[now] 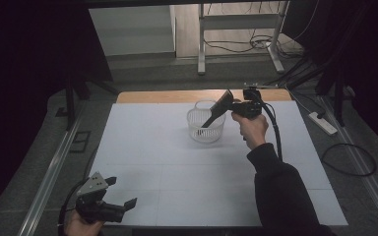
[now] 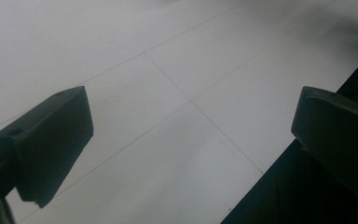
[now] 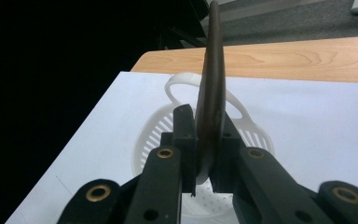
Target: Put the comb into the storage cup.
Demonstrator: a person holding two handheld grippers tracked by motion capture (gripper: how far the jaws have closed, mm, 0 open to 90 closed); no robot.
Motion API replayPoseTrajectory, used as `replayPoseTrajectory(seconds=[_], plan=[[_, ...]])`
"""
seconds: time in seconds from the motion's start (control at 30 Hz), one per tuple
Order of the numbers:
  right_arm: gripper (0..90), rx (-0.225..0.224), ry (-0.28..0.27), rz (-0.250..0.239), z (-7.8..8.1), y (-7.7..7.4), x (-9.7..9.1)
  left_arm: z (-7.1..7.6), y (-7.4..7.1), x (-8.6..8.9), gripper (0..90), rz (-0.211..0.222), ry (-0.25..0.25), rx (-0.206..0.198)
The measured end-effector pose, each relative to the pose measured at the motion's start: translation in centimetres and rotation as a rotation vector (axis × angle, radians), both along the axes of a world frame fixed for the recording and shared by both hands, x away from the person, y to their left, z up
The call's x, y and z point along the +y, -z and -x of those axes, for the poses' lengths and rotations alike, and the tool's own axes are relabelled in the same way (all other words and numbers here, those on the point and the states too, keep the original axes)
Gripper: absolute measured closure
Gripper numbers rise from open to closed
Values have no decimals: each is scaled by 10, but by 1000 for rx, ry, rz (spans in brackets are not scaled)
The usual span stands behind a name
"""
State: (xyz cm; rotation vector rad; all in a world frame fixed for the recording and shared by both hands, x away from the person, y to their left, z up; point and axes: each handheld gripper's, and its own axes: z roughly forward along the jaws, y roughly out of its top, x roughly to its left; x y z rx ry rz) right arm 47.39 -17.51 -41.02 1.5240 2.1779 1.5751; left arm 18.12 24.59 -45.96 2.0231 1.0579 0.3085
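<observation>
Where right fingers (image 3: 204, 140) pinch: one dark spatula (image 1: 217, 109), one white basket (image 1: 205, 129).

I see a white plastic basket (image 1: 206, 125), slotted and faintly glossy. My right claw (image 3: 204, 135) is matt black plastic with brass-looking rivets, clamped on a dark, smooth, matt spatula (image 3: 212, 84). The tabletop (image 1: 177, 182) wears matt white sheets over bare wood.
</observation>
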Motion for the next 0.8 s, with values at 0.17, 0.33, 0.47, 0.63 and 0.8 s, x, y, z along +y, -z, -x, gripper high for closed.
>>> replayPoseTrajectory(seconds=[0.17, 0.33, 0.47, 0.63, 0.8], plan=[[833, 6, -4, 2, 0, 5, 3, 0, 0, 0, 0, -3, 0, 0], [832, 17, -5, -11, 0, 12, 5, 0, 0, 0, 0, -5, 0, -1], [832, 21, -5, -20, -1, 15, 5, 0, 0, 0, 0, -6, 0, 0], [829, 33, -4, -24, -1, 20, 3, 0, 0, -1, 0, -10, 3, 2], [817, 39, 17, -15, -3, 26, -1, 0, 0, -1, 0, -8, 2, 3]])
